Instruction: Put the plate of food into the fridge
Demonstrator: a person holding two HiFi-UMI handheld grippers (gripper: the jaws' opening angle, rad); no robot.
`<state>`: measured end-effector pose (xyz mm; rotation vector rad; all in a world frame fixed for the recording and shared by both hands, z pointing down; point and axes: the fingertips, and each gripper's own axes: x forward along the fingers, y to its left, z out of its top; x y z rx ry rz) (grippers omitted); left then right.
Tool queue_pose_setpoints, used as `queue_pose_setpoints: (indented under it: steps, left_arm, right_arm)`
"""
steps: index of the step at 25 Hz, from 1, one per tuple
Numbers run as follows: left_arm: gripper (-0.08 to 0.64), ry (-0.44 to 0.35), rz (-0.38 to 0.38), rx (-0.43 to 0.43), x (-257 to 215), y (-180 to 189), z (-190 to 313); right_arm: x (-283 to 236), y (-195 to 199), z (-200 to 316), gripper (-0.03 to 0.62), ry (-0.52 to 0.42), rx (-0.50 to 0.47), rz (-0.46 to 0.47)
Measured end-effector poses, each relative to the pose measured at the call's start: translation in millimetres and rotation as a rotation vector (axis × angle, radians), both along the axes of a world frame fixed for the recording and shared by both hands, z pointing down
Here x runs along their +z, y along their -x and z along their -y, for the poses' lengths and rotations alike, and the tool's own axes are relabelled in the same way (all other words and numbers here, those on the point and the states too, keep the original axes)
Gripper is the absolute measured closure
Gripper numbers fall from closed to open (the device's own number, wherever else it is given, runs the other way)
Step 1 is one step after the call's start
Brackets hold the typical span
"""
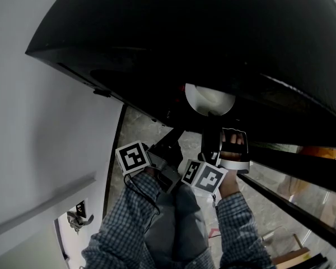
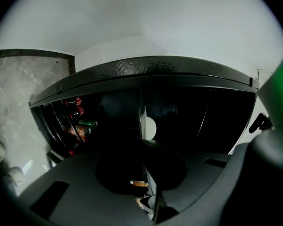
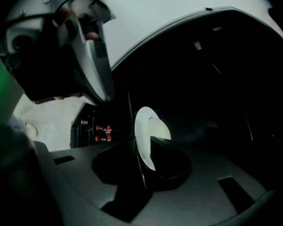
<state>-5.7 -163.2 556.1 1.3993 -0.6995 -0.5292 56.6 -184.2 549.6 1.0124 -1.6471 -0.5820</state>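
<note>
A white plate (image 1: 210, 98) sits inside the dark fridge (image 1: 224, 43). In the right gripper view the plate (image 3: 145, 131) stands edge-on with its near rim between the two jaws of my right gripper (image 3: 148, 150); the jaws look slightly parted around it. In the head view my right gripper (image 1: 213, 117) reaches into the fridge just below the plate. My left gripper (image 1: 169, 142) hovers at the fridge opening to the left. Its jaws (image 2: 148, 173) meet along one line with nothing held. The plate (image 2: 150, 128) shows small and far ahead of it. No food is visible in the dark.
The open fridge door's shelves (image 2: 61, 121) hold bottles and cans (image 2: 80, 124) at the left. Red-capped bottles (image 3: 102, 132) show left of the plate. The left gripper's body (image 3: 80, 46) hangs close by on the upper left. Marble floor (image 2: 14, 93) and a white wall (image 1: 39, 122) lie left.
</note>
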Motion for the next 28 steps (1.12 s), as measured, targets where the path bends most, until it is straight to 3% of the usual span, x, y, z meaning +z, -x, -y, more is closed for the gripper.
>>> queue_pose_setpoints:
  steps: [5,10,12,14,18,22,28]
  left_arm:
    - [0.537,-0.028,0.019,0.016,-5,-2,-1]
    - [0.538,-0.087,0.041,0.066,-22,-10,-4]
    - [0.538,-0.117,0.07,0.098,-30,-12,-7]
    - [0.538,-0.156,0.116,0.127,-38,-13,-10]
    - [0.554,-0.25,0.16,0.172,-62,-11,-15]
    - [0.554,-0.29,0.158,0.182,-87,-8,-24]
    - [0.554,-0.406,0.236,0.286,-145,-15,-46]
  right_arm:
    - [-18,-2,-6,0.499,-0.034,0.025,0.149]
    - [-46,-3,-23,0.5,-0.051,0.055,0.409]
    - [-53,-2,-32,0.509,-0.023,0.077,0.504]
    - [-60,-1,-39,0.586,0.031,0.109,0.614]
    - [-65,-3,-55,0.586,0.22,0.23,0.868]
    - [-81,-18,-69,0.586,0.269,0.279,0.958]
    - [-132,-43,-85,0.586,0.265,0.301,1.057]
